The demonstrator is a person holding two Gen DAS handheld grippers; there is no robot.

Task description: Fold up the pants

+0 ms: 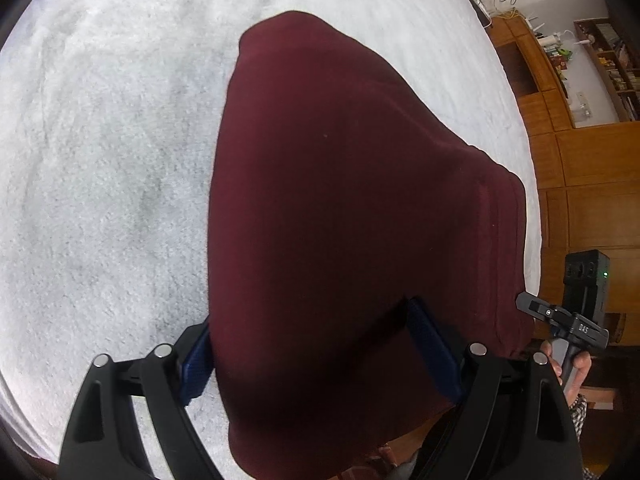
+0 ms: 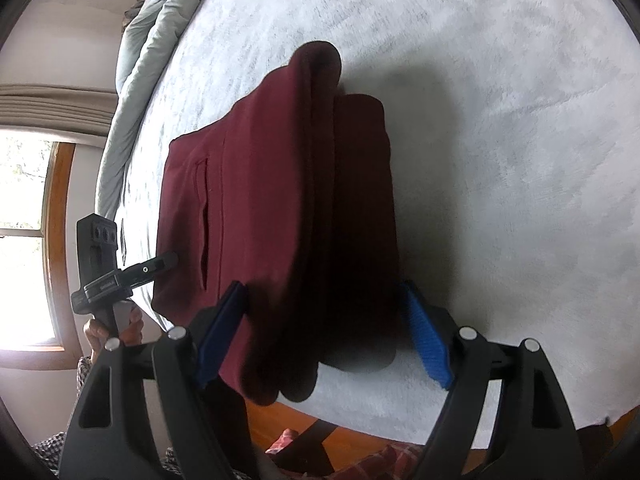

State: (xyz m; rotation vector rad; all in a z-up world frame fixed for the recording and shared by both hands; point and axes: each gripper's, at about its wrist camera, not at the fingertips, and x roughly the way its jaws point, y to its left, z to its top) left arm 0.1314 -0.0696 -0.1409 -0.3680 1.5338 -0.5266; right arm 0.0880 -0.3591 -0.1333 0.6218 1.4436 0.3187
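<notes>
Dark maroon pants (image 1: 340, 180) lie folded in layers on a white fleecy bed cover (image 1: 100, 160), their near end hanging over the bed's edge. My left gripper (image 1: 314, 356) stands open, jaws wide, with the near end of the pants between its blue pads (image 1: 432, 348). In the right wrist view the folded pants (image 2: 260, 180) show a side pocket slit. My right gripper (image 2: 324, 336) is open too, straddling the same end; its right pad (image 2: 426, 340) stands clear of the cloth.
A grey duvet (image 2: 152, 60) is bunched along the bed's far side, by a window (image 2: 24, 240). Wooden cabinets (image 1: 580, 184) and a bookshelf (image 1: 612, 68) stand beyond the bed. A hand (image 1: 576, 364) holds the other tool. Wooden floor (image 2: 280, 420) lies below the bed's edge.
</notes>
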